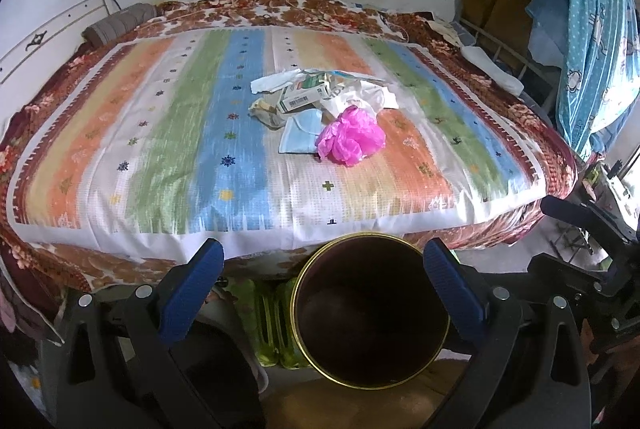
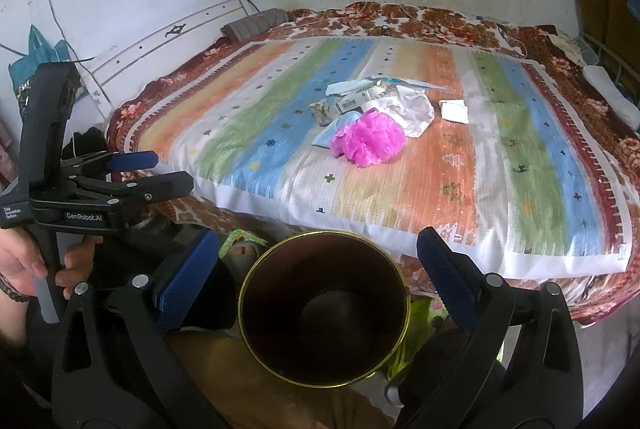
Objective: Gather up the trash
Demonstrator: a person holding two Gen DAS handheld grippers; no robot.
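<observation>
i see the dark bin (image 1: 370, 313) with a gold rim below the bed (image 1: 100, 165) edge, its contents too dark to tell. left gripper (image 1: 322, 289) and right gripper (image 2: 316, 277): fingers wide apart, holding nothing. trash pile (image 1: 324, 113) sits mid-bed.

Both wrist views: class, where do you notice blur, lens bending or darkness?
Left wrist view: striped bedspread smeared, bed edge bowed, corners black. Right wrist view: same bowing; inside of the bin too dark to read.
</observation>
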